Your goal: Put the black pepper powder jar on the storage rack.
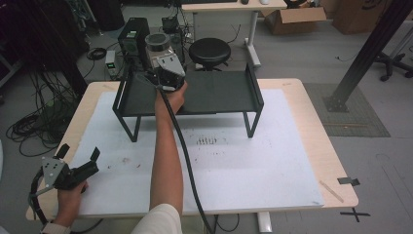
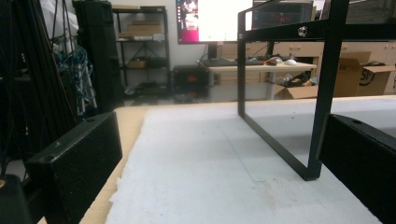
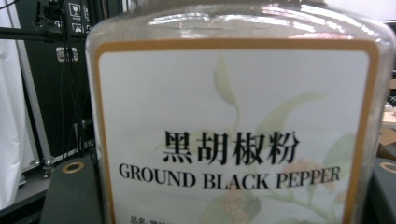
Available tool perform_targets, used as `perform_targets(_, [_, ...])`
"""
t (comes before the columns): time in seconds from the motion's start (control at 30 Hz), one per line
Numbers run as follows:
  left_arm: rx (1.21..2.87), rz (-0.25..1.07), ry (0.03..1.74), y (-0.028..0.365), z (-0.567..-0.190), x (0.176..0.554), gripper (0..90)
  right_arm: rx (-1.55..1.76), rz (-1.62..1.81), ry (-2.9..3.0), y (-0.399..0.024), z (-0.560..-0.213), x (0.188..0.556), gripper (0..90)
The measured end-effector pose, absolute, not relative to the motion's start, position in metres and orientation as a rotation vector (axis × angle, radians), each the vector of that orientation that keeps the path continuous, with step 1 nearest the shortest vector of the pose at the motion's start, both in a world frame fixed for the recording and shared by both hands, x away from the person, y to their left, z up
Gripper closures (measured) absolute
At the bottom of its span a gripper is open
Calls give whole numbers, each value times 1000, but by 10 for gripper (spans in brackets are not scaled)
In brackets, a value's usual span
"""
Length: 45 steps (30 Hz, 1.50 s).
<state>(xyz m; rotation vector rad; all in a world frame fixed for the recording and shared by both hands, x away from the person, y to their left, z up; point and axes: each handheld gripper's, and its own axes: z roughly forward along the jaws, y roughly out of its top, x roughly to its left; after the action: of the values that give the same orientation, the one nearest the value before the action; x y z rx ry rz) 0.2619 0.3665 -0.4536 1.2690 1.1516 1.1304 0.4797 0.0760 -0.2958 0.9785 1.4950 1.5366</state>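
The black metal rack stands toward twelve o'clock on the white-topped table. At the rack's ten o'clock corner, the right gripper clamps a jar of ground black pepper between its jaws. At the table's seven o'clock corner, the left gripper rests with jaws wide, holding nothing.

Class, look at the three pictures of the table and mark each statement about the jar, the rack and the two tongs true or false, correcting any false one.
1. The right tongs hold a jar labelled ground black pepper. True.
2. The left tongs grip the black rack. False: they are open, apart from it.
3. The jar is over the rack's left end. True.
4. A blue cloth covers the table. False: a white sheet does.
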Motion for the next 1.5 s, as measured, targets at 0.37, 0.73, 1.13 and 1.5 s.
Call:
perform_targets(0.37, [1270,1131,1152,366,-454,262,6,977,1560,1528,71,-295,482,238])
perform_targets(0.73, [1266,1130,1149,366,-454,262,5,1026,1595,1491,60,-287,474,14])
perform_targets(1.13, [1273,1129,1153,366,-453,262,9,990,1644,1471,45,-278,460,0])
perform_targets(1.5, [1272,1132,1154,366,-453,262,9,959,1670,1462,24,-266,443,0])
